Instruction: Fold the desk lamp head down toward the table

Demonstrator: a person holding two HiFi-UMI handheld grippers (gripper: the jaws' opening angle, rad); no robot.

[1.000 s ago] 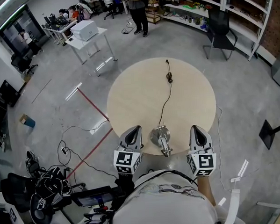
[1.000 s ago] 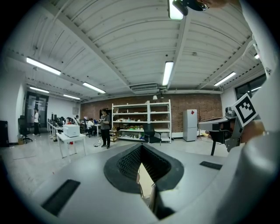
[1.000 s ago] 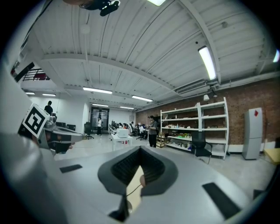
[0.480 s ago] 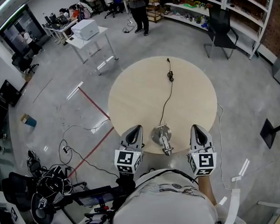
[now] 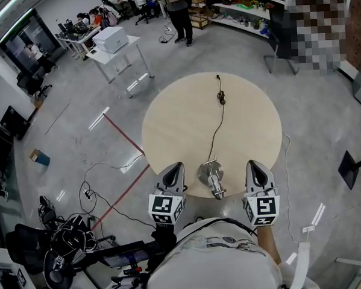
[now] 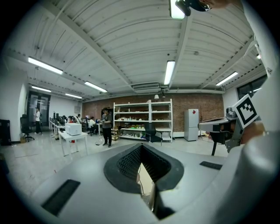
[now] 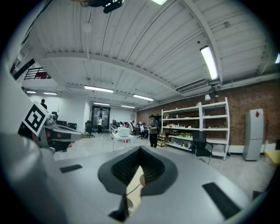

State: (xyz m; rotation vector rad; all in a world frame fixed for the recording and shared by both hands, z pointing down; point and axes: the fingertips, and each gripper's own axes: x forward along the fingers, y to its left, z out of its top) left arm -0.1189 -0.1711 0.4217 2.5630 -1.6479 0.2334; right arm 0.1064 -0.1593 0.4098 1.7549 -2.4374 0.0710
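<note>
A silver desk lamp (image 5: 211, 177) stands at the near edge of the round wooden table (image 5: 179, 123), its round base on the tabletop and its head toward me. Its black cord (image 5: 215, 130) runs across the table to the far side. My left gripper (image 5: 175, 167) hovers just left of the lamp, its jaws together and empty. To the lamp's right, at the same height, my right gripper (image 5: 254, 165) is also shut on nothing. Neither touches the lamp. In the left gripper view (image 6: 141, 148) and the right gripper view (image 7: 140, 151) only a sliver of table shows between the jaws.
A white side table with a printer (image 5: 111, 39) and a standing person (image 5: 178, 14) are far off beyond the round table. Shelves line the back wall. Loose cables (image 5: 103, 175) and a red floor line (image 5: 124, 138) lie to the left.
Only the head view has drifted slightly. Both grippers and the lamp stand as before.
</note>
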